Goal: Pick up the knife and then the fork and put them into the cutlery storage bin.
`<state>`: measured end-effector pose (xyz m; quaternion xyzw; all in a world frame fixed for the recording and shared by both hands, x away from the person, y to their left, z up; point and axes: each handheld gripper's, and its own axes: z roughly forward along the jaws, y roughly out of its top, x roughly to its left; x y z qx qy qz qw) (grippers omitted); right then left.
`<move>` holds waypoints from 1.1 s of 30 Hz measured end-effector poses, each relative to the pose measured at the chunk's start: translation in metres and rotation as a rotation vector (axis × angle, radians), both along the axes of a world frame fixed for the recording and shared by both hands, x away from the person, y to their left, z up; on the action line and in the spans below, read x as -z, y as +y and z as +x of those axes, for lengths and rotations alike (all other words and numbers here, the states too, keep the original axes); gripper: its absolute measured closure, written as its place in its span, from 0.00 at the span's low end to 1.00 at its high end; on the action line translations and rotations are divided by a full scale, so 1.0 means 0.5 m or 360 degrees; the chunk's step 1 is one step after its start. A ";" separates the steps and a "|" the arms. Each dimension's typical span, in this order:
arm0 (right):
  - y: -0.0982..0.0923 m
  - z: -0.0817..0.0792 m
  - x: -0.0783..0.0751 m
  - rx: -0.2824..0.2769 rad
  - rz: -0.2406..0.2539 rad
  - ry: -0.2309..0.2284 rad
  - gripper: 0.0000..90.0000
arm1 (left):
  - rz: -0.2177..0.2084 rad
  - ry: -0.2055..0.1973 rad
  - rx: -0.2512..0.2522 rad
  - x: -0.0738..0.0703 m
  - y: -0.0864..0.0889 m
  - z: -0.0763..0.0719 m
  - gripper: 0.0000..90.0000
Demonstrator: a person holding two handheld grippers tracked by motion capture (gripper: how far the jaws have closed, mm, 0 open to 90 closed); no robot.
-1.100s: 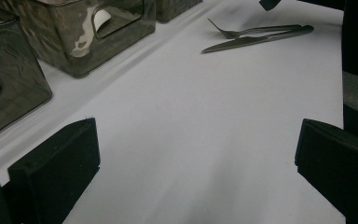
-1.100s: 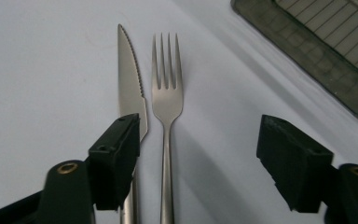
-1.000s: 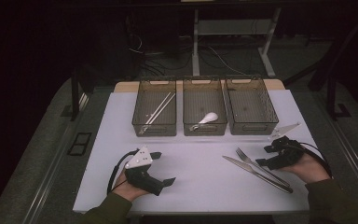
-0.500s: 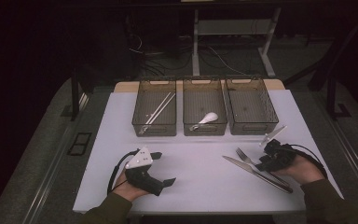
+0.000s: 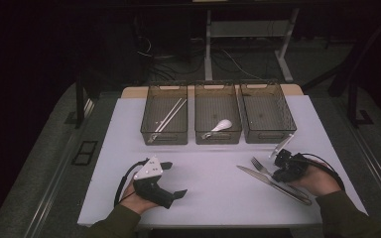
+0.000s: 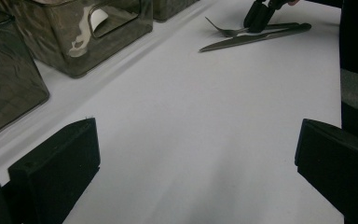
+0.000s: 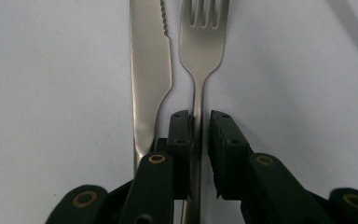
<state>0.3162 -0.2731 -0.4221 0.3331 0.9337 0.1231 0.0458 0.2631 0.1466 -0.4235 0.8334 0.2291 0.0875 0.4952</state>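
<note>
A steel fork [image 5: 261, 166] and a table knife [image 5: 258, 177] lie side by side on the white mat at the right. My right gripper [image 5: 281, 168] is down on the fork's handle. In the right gripper view its jaws have just been closing and now pinch the thin handle of the fork [image 7: 203, 37] at my right gripper [image 7: 200, 121], with the knife [image 7: 149, 70] just left of them. My left gripper [image 5: 174, 179] rests at the front left, jaws wide apart with bare mat between them [image 6: 196, 140]. The fork [image 6: 223, 31] and knife [image 6: 251, 41] lie far ahead of it.
Three smoky clear bins stand in a row at the back of the mat: the left bin [image 5: 151, 114] holds chopsticks [image 5: 171, 115], the middle bin [image 5: 218, 138] a white spoon [image 5: 222, 125], the right bin [image 5: 270, 135] nothing I can make out. The mat's front edge [image 5: 218, 220] is close to both hands.
My right gripper has slid left and down onto the fork's handle, and its jaws have closed. The left gripper has stayed where it was.
</note>
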 end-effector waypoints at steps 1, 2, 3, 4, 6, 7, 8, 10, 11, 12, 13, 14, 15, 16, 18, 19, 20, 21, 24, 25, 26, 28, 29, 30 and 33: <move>0.001 0.001 0.000 -0.0002 -0.0007 0.0007 0.89 | 0.0001 0.0000 0.0000 0.000 0.000 0.000 0.00; 0.002 0.002 0.000 0.0005 -0.0007 0.0020 0.89 | 0.0002 -0.0001 0.0000 0.000 0.000 0.000 0.00; 0.004 0.004 -0.001 0.0009 -0.0020 0.0027 0.90 | 0.0000 0.0001 0.0000 0.000 -0.001 -0.001 0.00; 0.006 0.005 -0.001 0.0006 -0.0034 0.0032 0.90 | 0.0002 0.0001 0.0002 0.000 -0.001 -0.001 0.00; 0.011 0.008 -0.002 0.0014 -0.0059 0.0049 0.92 | 0.0002 0.0002 0.0002 0.000 -0.001 -0.001 0.00; 0.012 0.012 -0.002 0.0001 -0.0087 0.0051 0.93 | 0.0003 0.0003 0.0003 0.000 -0.001 -0.001 0.00; 0.015 0.013 -0.002 0.0016 -0.0105 0.0061 0.94 | 0.0003 0.0002 0.0003 0.000 -0.001 -0.001 0.00; 0.020 0.016 -0.003 0.0039 -0.0110 0.0092 0.94 | 0.0009 -0.0003 0.0008 -0.001 -0.001 -0.001 0.00; 0.021 0.016 -0.003 0.0051 -0.0125 0.0092 0.94 | 0.0005 -0.0003 0.0008 -0.001 -0.001 -0.001 0.00; 0.021 0.017 -0.003 0.0058 -0.0124 0.0095 0.94 | 0.0008 -0.0003 0.0009 -0.001 -0.001 -0.001 0.00; 0.021 0.017 -0.003 0.0063 -0.0124 0.0094 0.94 | 0.0007 -0.0003 0.0011 -0.001 -0.001 -0.001 0.00; 0.021 0.016 -0.003 0.0062 -0.0120 0.0091 0.95 | 0.0005 -0.0002 0.0009 -0.001 -0.001 -0.001 0.00; 0.020 0.015 -0.003 0.0068 -0.0110 0.0088 0.95 | 0.0007 -0.0002 0.0010 -0.001 -0.001 -0.001 0.00; 0.018 0.015 -0.003 0.0065 -0.0097 0.0091 0.95 | 0.0007 -0.0004 0.0011 -0.001 -0.001 -0.001 0.00; 0.011 0.016 -0.003 0.0064 -0.0063 0.0087 0.95 | 0.0006 -0.0012 0.0016 -0.002 0.000 -0.001 0.00; 0.007 0.015 -0.004 0.0067 -0.0040 0.0088 0.95 | 0.0005 -0.0012 0.0016 -0.002 0.000 -0.001 0.00; 0.003 0.015 -0.005 0.0070 -0.0019 0.0084 0.95 | 0.0005 -0.0014 0.0017 -0.002 0.000 -0.001 0.00; -0.001 0.015 -0.006 0.0085 -0.0009 0.0066 0.95 | 0.0004 -0.0016 0.0017 -0.002 0.000 -0.001 0.00; -0.017 0.014 -0.016 0.0107 0.0066 0.0009 0.95 | 0.0006 -0.0016 0.0019 -0.002 0.000 -0.001 0.00; -0.023 0.013 -0.020 0.0118 0.0106 -0.0007 0.95 | 0.0006 -0.0016 0.0018 -0.002 0.000 -0.001 0.00; -0.029 0.011 -0.023 0.0127 0.0140 -0.0020 0.95 | 0.0005 -0.0018 0.0019 -0.002 0.000 -0.001 0.00; -0.041 0.008 -0.028 0.0137 0.0209 -0.0053 0.95 | 0.0000 -0.0020 0.0020 -0.002 0.000 -0.001 0.00; -0.047 0.006 -0.031 0.0148 0.0246 -0.0066 0.95 | 0.0001 -0.0022 0.0022 -0.003 0.000 -0.001 0.00; -0.053 0.005 -0.034 0.0158 0.0286 -0.0080 0.95 | 0.0002 -0.0023 0.0023 -0.003 0.000 -0.001 0.00; -0.070 0.000 -0.043 0.0196 0.0405 -0.0129 0.95 | 0.0000 -0.0023 0.0024 -0.003 0.000 -0.002 0.00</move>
